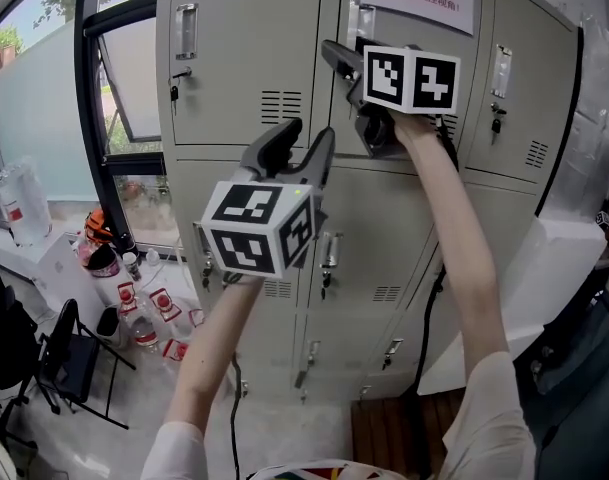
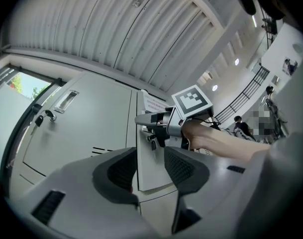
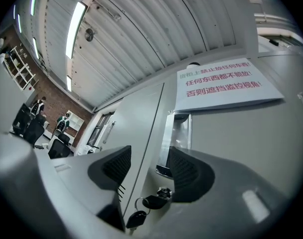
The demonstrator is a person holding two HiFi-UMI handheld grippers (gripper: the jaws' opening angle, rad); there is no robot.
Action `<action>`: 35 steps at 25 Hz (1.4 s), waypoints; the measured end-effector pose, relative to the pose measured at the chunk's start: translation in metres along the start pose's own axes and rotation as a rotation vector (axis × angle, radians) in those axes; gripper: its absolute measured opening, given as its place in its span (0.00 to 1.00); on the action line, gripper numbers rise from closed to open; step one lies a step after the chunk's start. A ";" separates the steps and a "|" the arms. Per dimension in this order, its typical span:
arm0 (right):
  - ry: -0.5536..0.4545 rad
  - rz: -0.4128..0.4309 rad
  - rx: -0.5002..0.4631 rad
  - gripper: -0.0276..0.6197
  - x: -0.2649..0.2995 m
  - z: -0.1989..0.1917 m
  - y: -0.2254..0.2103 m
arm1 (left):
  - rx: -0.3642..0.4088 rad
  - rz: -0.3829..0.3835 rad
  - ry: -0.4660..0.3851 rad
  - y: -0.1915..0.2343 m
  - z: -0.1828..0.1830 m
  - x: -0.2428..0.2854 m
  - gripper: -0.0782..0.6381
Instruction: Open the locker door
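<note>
Locker door, the middle one in the upper row of the bank, is what I am working at with both claws, and it is sitting shut or very nearly so. My right claw is pointing up at its left edge with the jaws standing apart and gripping nothing. I am holding it there because the recessed handle is lying just beyond the gap. The key is sitting in the lock right below, with a second key dangling from its ring, so this is the side that has to be pulled. My left claw is hovering lower and nearer to me, jaws also apart and empty. I am aiming it at the door's bottom left corner, which is showing in the gap, and I judge it is placed there to catch the free edge. That corner is looking a little proud of the lower locker, though I cannot tell for sure that it is ajar. Farther out, a paper notice is hanging on the door above the handle, a neighbouring door is standing to the left, and past that a window is letting in daylight.
</note>
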State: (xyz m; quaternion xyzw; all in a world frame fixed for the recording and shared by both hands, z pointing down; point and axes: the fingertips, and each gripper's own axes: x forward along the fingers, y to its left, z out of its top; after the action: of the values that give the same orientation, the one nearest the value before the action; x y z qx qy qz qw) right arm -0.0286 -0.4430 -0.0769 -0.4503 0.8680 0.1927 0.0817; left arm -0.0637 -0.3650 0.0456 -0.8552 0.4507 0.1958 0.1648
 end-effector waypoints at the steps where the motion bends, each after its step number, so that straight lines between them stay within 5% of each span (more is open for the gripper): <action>1: -0.003 0.002 -0.016 0.40 -0.004 0.001 0.002 | -0.007 -0.018 0.005 -0.004 -0.001 0.002 0.34; 13: -0.034 0.068 -0.130 0.39 -0.066 0.023 0.025 | -0.136 -0.131 0.047 -0.035 -0.022 0.023 0.36; 22: -0.058 0.087 -0.167 0.39 -0.106 0.032 0.032 | -0.083 -0.202 0.069 -0.063 -0.031 0.023 0.35; 24: -0.051 0.069 -0.210 0.39 -0.111 0.030 0.032 | -0.070 -0.201 0.065 -0.068 -0.031 0.022 0.28; 35: -0.083 -0.025 -0.277 0.39 -0.170 0.034 0.014 | -0.103 -0.320 0.058 -0.104 -0.021 0.013 0.26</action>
State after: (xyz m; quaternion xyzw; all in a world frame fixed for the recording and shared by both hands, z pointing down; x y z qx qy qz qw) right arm 0.0576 -0.2945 -0.0503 -0.4596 0.8233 0.3281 0.0568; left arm 0.0343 -0.3281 0.0686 -0.9286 0.3029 0.1655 0.1366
